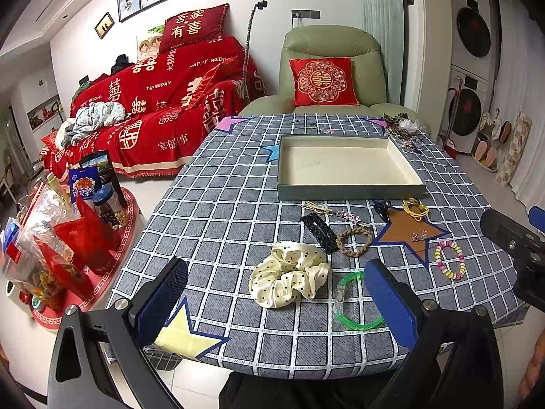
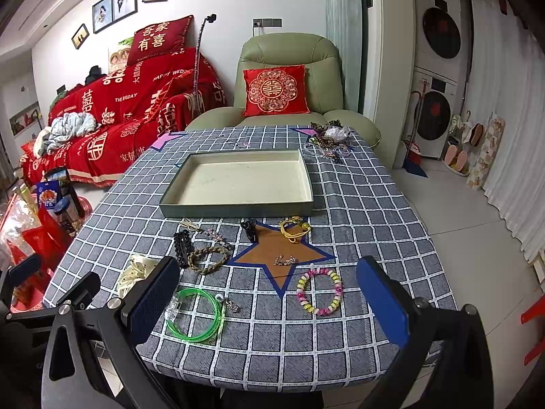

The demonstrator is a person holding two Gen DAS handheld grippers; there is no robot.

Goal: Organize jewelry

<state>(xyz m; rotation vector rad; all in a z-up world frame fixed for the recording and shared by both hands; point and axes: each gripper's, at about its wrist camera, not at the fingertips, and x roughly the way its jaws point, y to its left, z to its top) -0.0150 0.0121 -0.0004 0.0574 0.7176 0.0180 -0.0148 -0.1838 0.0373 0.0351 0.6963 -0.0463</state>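
Up front, both grippers — left gripper point(image 1: 276, 293), right gripper point(image 2: 269, 293) — wide apart, empty.

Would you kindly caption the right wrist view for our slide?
Open right gripper hovers above bracelets and hair ties before an empty tray.

One tray point(image 2: 238, 211), two bracelets point(image 2: 196, 313) point(image 2: 319, 291)
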